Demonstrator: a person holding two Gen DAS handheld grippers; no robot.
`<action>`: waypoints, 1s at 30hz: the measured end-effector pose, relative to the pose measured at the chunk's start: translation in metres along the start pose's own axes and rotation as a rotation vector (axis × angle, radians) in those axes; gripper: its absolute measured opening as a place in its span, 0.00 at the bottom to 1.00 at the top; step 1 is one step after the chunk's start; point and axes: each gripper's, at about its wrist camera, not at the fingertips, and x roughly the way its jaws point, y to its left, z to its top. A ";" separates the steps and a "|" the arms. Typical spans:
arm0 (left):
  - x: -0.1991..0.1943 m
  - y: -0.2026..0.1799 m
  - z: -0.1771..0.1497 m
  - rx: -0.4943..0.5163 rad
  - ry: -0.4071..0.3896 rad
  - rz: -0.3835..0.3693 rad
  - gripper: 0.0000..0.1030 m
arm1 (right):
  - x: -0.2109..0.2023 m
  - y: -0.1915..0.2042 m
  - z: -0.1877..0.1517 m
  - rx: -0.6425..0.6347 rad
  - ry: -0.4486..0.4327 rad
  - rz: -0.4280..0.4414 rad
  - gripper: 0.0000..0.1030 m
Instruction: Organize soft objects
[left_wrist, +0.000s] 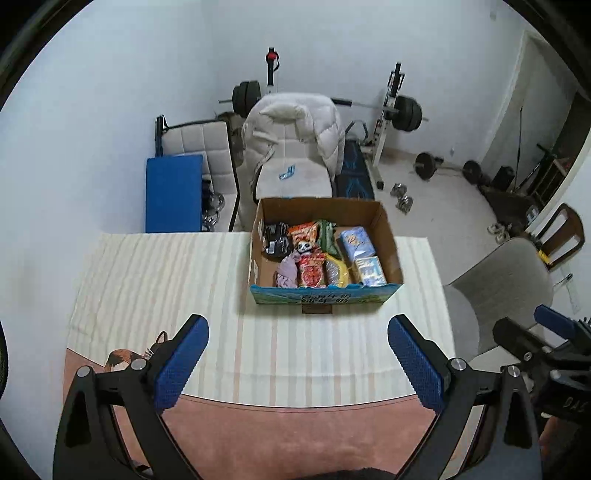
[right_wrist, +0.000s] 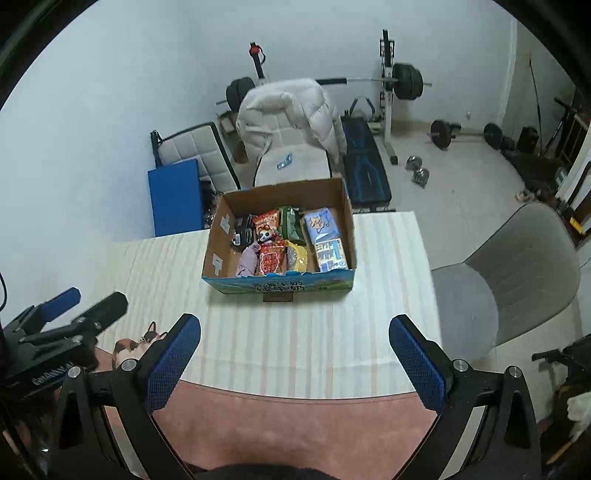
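A cardboard box stands on the far half of the striped table. Inside lie soft packs: a red snack bag, a purple cloth, a small panda toy, blue tissue packs, a yellow pack, a green pack and a black item. My left gripper hangs open over the table's near edge, well short of the box. My right gripper is open too, at a similar distance, with nothing between its fingers.
A striped cloth covers the table over a pink one with a cat print. Grey chairs stand behind the box and at the right. A barbell rack, weights and a blue panel fill the floor beyond.
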 end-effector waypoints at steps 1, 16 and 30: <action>-0.005 0.000 -0.001 0.000 -0.008 0.002 0.97 | -0.009 0.001 -0.003 -0.010 -0.003 -0.002 1.00; -0.054 -0.019 -0.012 0.054 -0.121 0.034 0.97 | -0.061 0.001 -0.018 -0.040 -0.098 -0.058 1.00; -0.043 -0.007 -0.005 0.002 -0.144 0.078 0.97 | -0.065 0.008 -0.002 -0.055 -0.184 -0.115 1.00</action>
